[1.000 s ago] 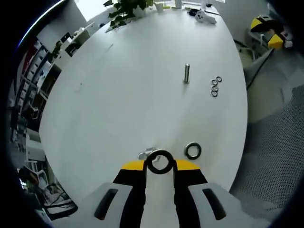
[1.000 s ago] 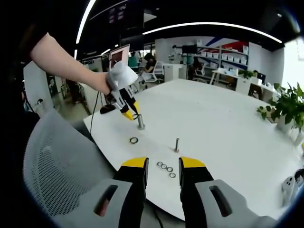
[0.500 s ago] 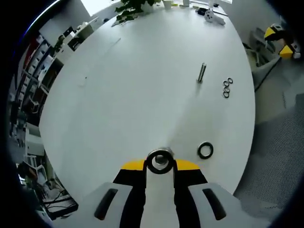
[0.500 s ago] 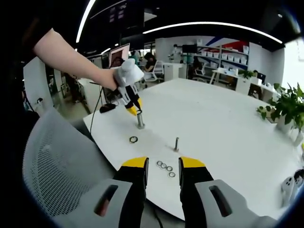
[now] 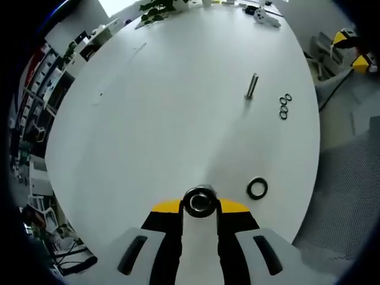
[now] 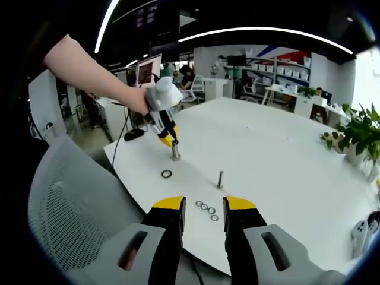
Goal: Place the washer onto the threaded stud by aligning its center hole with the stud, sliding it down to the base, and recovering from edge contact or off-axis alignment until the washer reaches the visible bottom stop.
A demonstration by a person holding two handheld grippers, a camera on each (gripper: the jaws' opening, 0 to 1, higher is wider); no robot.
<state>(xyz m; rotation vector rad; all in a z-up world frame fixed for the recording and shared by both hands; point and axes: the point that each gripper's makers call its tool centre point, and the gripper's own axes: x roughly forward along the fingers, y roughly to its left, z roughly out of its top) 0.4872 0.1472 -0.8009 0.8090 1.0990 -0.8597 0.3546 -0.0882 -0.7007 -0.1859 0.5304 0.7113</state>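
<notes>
The left claw (image 5: 200,205), yellow-tipped, pinches a dark metal washer (image 5: 200,201) flat between its jaws, directly over the top of a grey threaded stud (image 6: 176,151) standing on the smooth white oval bench (image 5: 178,107); whether the ring has slipped over the tip is hard to judge. A second ring (image 5: 257,188) lies flat nearby. The right claw (image 6: 203,212) hangs spread and empty above three small rings (image 6: 206,208) beside another upright stud (image 6: 221,180).
</notes>
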